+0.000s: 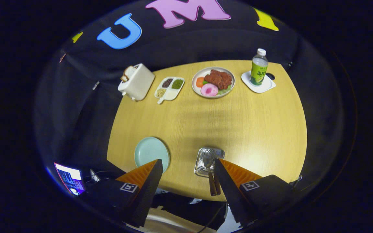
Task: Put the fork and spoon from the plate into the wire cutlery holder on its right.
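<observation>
Already, as far as we can judge, the job looks finished: the plate (151,152) on the near left of the table (225,123) lies bare, and in the wire holder (208,161) to its right we see the fork (211,154) and spoon (208,161), heads toward the far side and brown handles poking out over the near rim. Our gripper (186,165) hangs high above the near edge with its fingers spread wide and nothing between them; one tip sits over the plate's right side, the other just beside the holder. Along the far side stand a toaster (137,81), a divided dish (169,88), a food plate (213,82) and a bottle (259,67) on a coaster (268,86), all well apart from the work. We reckon nothing is left except perhaps drawing back.
</observation>
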Motion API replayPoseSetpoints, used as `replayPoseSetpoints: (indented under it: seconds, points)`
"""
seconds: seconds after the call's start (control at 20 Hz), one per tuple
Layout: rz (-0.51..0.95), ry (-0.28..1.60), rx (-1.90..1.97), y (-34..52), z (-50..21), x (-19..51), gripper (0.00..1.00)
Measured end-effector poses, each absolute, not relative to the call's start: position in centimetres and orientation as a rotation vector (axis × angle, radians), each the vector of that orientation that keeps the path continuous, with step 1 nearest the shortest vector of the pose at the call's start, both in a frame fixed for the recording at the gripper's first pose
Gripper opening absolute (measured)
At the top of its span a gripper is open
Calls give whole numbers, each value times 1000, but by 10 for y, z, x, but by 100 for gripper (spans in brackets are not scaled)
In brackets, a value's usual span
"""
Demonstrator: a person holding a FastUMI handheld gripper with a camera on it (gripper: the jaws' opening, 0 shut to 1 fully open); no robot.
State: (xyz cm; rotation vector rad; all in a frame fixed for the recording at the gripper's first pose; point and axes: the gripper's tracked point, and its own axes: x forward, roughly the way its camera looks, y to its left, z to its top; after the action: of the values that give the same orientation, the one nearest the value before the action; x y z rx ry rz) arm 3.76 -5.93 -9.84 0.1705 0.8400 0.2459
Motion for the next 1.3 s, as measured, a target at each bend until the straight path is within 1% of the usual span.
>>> replayPoseSetpoints:
  seconds: [0.3, 0.45, 0.6, 0.85, 1.0, 1.3]
  points:
    - [159, 493, 128, -67, -29, 43, 99]
    - [116, 345, 127, -63, 15, 34, 99]
    - [103, 200, 148, -50, 53, 20, 99]
    - [-20, 2, 105, -51, 99, 2, 99]
    - [-39, -59, 102, -45, 112, -8, 99]
    - [40, -83, 86, -47, 122, -12, 99]
